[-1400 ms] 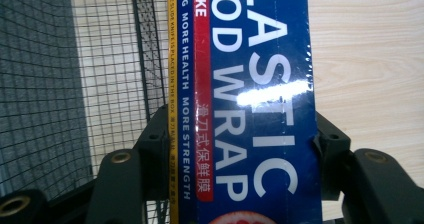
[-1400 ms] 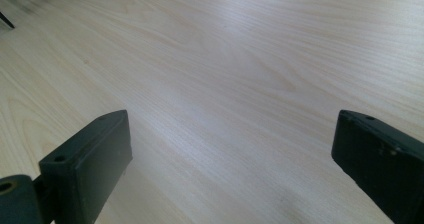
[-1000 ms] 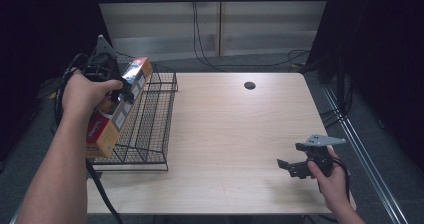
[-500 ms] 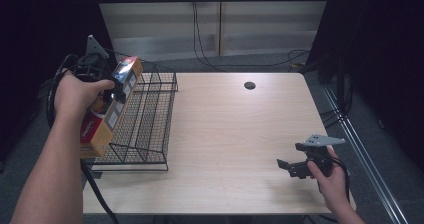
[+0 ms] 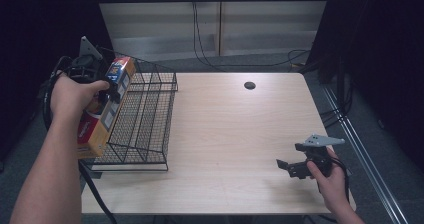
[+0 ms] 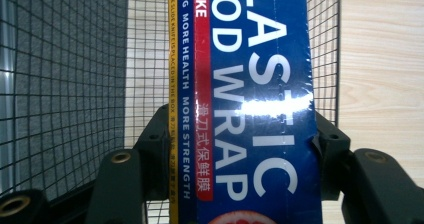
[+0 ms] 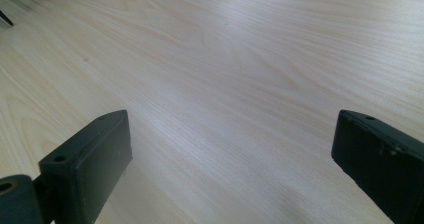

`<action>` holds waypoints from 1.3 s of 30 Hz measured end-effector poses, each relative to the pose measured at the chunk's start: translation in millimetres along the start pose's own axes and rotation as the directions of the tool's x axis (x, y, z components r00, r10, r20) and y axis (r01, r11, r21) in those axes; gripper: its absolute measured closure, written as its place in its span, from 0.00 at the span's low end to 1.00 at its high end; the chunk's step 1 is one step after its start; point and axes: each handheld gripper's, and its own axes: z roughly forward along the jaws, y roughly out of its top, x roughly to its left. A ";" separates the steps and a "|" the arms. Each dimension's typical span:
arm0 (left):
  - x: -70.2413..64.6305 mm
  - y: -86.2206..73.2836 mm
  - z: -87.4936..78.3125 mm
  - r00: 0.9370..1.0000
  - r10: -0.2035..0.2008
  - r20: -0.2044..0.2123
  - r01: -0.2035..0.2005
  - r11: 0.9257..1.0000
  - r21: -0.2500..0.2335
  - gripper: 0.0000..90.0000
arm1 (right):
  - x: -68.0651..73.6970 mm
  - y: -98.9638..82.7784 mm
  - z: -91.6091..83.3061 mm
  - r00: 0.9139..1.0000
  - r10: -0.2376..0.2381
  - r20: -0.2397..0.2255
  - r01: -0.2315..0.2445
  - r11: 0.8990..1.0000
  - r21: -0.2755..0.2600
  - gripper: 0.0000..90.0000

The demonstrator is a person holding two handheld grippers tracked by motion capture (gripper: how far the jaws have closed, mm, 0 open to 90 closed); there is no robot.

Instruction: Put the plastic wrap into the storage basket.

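A long plastic food wrap box (image 5: 102, 118), orange and blue with white lettering, is held at the left side of the black wire basket (image 5: 145, 115). My left gripper (image 5: 107, 91) is shut on the box, tilted over the basket's left wall. In the left gripper view the blue box face (image 6: 255, 109) sits between both jaws, with basket mesh behind. My right gripper (image 5: 289, 166) rests low over the table (image 5: 235, 129) near the front right, open with nothing between its fingers (image 7: 90, 164).
The wire basket stands on the table's left part, its mesh floor bare. A dark round hole (image 5: 249, 85) lies in the tabletop near the back. Cables trail off both sides of the table. Bare wood spans the middle.
My left hand has carried the box leftward and slightly down along the basket's left side. The right gripper has not moved.
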 end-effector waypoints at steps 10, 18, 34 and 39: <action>7.1 -0.4 6.2 1.000 -0.023 -0.021 0.023 1.000 -0.012 0.47 | -0.2 -0.4 1.2 1.000 -0.001 0.000 0.001 1.000 0.000 0.03; 8.9 -0.7 9.9 0.999 -0.027 -0.033 0.027 1.000 -0.012 0.47 | 0.4 -0.8 1.6 1.000 0.000 -0.002 0.000 1.000 0.003 0.03; 17.1 -1.0 19.8 0.997 -0.061 -0.050 0.061 0.998 -0.002 0.47 | 0.4 -1.0 1.5 1.000 -0.007 -0.002 0.007 1.000 0.005 0.03; 18.3 -0.9 21.4 0.997 -0.061 -0.048 0.061 0.998 0.002 0.47 | 0.8 -0.9 1.6 1.000 -0.005 -0.003 0.006 1.000 0.006 0.03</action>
